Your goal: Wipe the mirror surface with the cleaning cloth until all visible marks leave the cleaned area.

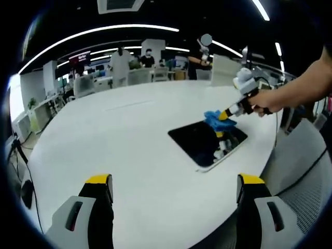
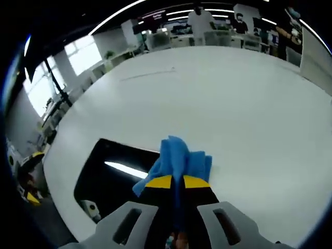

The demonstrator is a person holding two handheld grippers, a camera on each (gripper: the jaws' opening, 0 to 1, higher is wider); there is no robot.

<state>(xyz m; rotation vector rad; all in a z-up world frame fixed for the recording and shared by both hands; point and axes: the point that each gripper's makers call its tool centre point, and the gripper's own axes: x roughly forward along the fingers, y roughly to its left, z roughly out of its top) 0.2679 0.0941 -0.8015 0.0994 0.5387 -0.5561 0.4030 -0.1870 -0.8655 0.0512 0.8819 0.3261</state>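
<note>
Right gripper [image 2: 172, 182] jaws pinching blue cloth [image 2: 179, 158] at far edge of mirror [image 2: 111, 179], flat on white surface [image 2: 218, 93]. Left gripper [image 1: 174, 189] jaws spread, well apart from mirror. Best w/ even pressure, overlapping strokes across glass

The left hand-held gripper [image 1: 174, 189] is held low with its two yellow-tipped jaws spread wide apart, nothing between them. The right hand-held gripper [image 2: 177, 182] is seen with its jaws pressed together on a blue cloth [image 2: 179, 158]. In the left gripper view, it is gripped by a bare hand [image 1: 264, 101], the forearm extended from the right.
</note>
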